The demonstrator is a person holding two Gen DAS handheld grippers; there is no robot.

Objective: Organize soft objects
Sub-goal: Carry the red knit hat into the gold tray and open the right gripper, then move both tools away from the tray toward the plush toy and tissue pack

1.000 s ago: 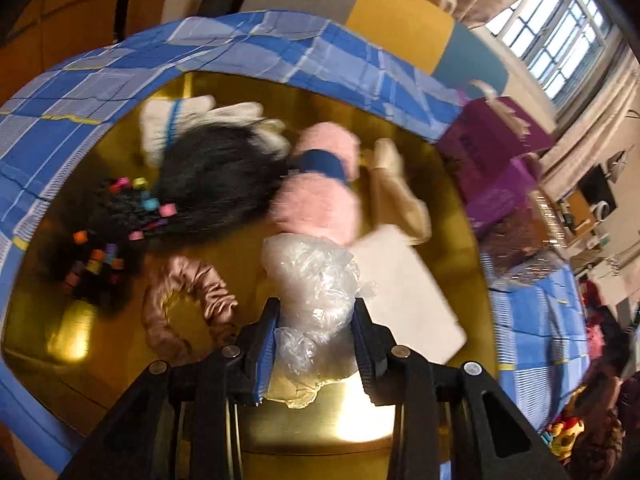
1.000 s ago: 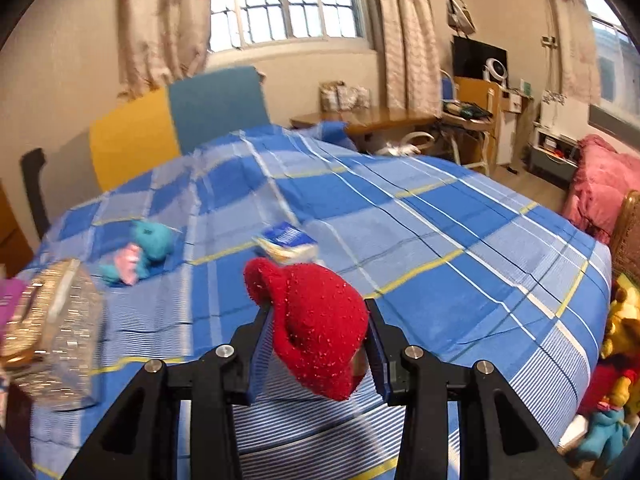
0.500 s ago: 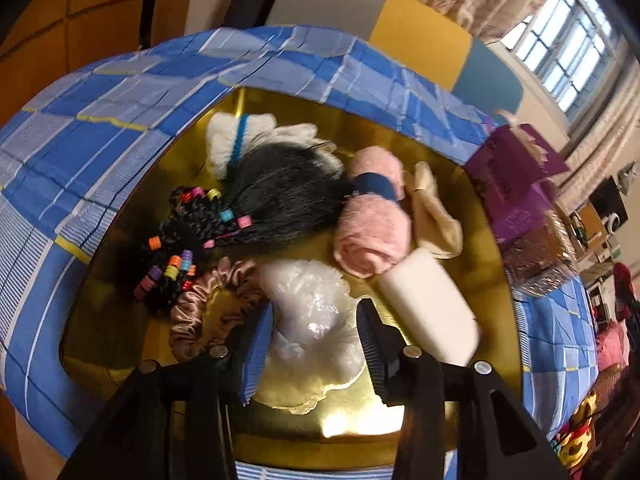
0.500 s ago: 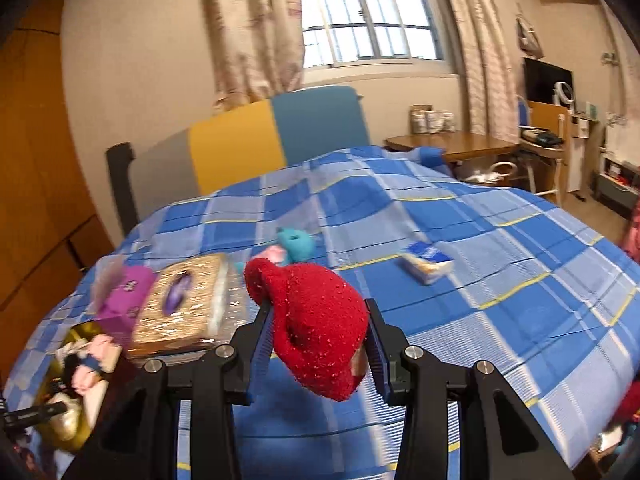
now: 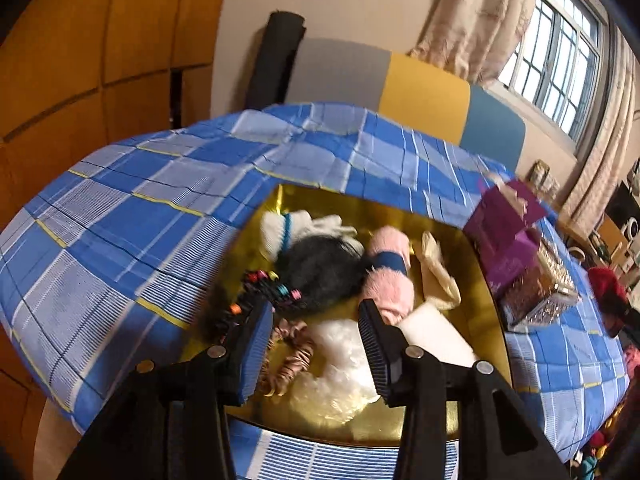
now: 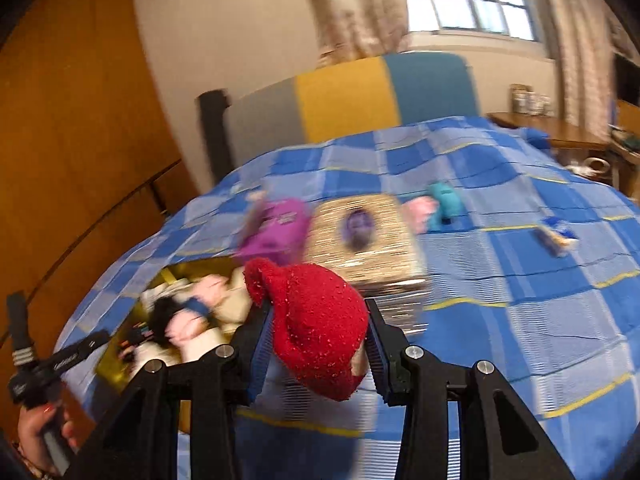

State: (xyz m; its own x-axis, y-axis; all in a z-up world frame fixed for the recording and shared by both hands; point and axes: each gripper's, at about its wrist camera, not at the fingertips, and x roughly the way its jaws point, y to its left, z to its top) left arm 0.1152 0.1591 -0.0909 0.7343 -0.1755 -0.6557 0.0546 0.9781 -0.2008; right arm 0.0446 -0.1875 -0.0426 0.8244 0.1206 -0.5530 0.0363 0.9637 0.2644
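Observation:
A gold tray on the blue plaid bed holds a black wig, a pink fuzzy sock, a white sock, a pink scrunchie, a white pad and a crumpled clear plastic bag. My left gripper hovers open above the tray's near end, over the bag, with nothing between its pads. My right gripper is shut on a red fuzzy sock, held in the air to the right of the tray. That red sock also shows at the right edge of the left wrist view.
A purple box and a glittery gold box stand just right of the tray. Farther right on the bed lie a teal and pink plush and a small blue packet. A hand holds the left tool at lower left.
My left gripper opened, let the plastic bag drop into the tray, and pulled up and back. My right gripper swung left across the bed with the red sock, bringing the tray into view.

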